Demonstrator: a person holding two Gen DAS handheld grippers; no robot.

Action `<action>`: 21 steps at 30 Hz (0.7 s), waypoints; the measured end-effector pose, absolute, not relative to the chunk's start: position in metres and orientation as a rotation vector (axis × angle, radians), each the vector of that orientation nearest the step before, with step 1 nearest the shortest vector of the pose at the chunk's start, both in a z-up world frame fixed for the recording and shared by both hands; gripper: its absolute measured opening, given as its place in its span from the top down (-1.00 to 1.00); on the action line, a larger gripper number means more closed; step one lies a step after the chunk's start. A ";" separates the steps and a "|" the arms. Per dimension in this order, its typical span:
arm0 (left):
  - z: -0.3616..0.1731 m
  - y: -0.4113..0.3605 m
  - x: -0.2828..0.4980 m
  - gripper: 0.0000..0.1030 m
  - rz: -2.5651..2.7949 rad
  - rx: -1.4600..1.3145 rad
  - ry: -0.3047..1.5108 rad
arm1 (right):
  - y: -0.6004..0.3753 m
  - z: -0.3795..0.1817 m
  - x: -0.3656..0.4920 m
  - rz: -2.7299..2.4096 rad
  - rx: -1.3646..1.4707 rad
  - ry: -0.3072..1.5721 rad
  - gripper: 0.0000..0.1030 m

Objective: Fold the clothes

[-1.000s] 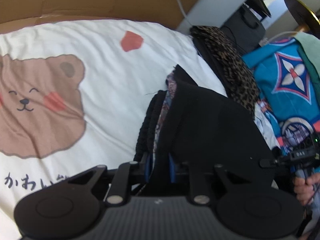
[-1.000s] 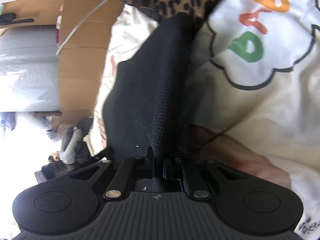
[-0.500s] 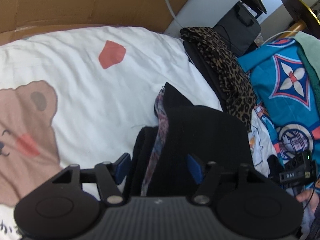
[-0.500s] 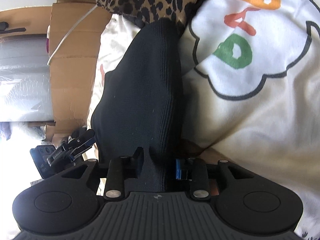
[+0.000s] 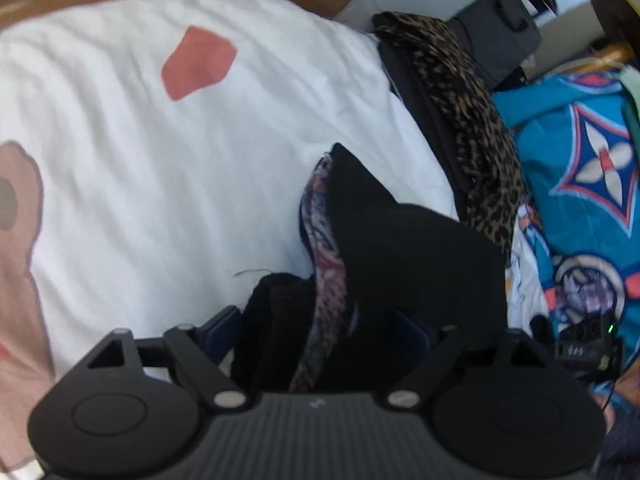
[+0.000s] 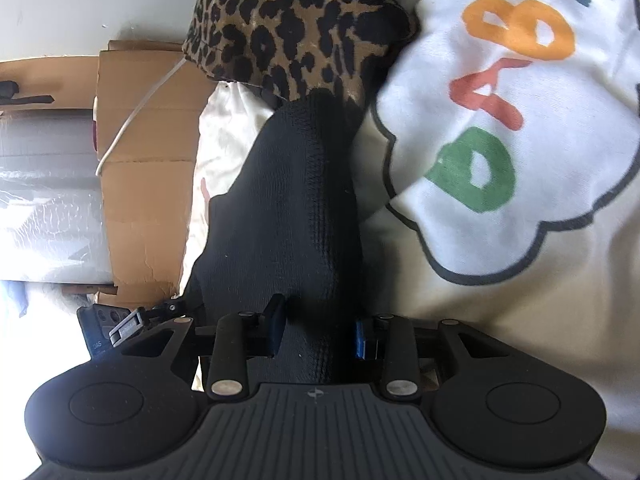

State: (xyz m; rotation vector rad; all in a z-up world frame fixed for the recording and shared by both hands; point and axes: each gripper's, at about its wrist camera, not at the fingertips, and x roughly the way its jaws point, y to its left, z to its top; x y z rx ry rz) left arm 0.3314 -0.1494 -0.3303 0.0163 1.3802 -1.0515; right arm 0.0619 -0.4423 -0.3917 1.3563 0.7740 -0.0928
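A folded black knit garment with a patterned lining lies on the white bear-print bedcover. My left gripper straddles its near end. Its jaws are opening wide, the bundle sits between them, and the pads do not press on it. In the right wrist view the same black garment runs away from my right gripper. That gripper's fingers stand partly apart on either side of the fabric, loose around it. The left gripper's tip shows at the far left edge.
A leopard-print garment lies just beyond the black one, also seen up close as leopard-print cloth. A blue patterned cloth lies to the right. A white cloth with coloured letters lies beside the garment. Cardboard borders the bed.
Both grippers were shut on the black garment and have let go. The left jaws spread wide and that hand moved forward and down. The right jaws parted partway.
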 end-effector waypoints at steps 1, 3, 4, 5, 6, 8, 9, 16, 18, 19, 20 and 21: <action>-0.329 -0.150 0.332 -0.52 -1.052 0.017 1.374 | -0.442 -0.390 0.064 -0.088 1.348 0.770 0.33; -0.327 -0.148 0.335 -0.10 -1.057 0.017 1.365 | -0.443 -0.386 0.068 -0.079 1.334 0.760 0.33; -0.326 -0.147 0.336 -0.04 -1.060 0.014 1.362 | -0.445 -0.384 0.070 -0.078 1.330 0.756 0.33; -0.325 -0.144 0.337 0.07 -1.066 0.008 1.360 | -0.445 -0.384 0.071 -0.077 1.330 0.754 0.33; -0.324 -0.142 0.339 0.13 -1.071 0.004 1.358 | -0.446 -0.383 0.072 -0.076 1.329 0.753 0.34; -0.321 -0.138 0.341 0.15 -1.080 -0.004 1.356 | -0.446 -0.385 0.071 -0.082 1.331 0.758 0.34; -0.321 -0.137 0.341 0.13 -1.084 -0.004 1.357 | -0.446 -0.386 0.069 -0.086 1.333 0.762 0.34; -0.331 -0.145 0.347 -0.48 -1.096 -0.026 1.395 | -0.445 -0.393 0.066 -0.093 1.347 0.771 0.34; -0.335 -0.149 0.347 -0.59 -1.126 -0.019 1.389 | -0.445 -0.396 0.067 -0.094 1.364 0.765 0.34; -0.335 -0.149 0.347 -0.63 -1.144 -0.023 1.380 | -0.445 -0.398 0.068 -0.096 1.378 0.761 0.34; -0.335 -0.149 0.347 -0.69 -1.157 -0.037 1.380 | -0.445 -0.399 0.069 -0.094 1.385 0.759 0.34; -0.335 -0.150 0.347 -0.71 -1.171 -0.047 1.387 | -0.445 -0.400 0.070 -0.092 1.390 0.757 0.34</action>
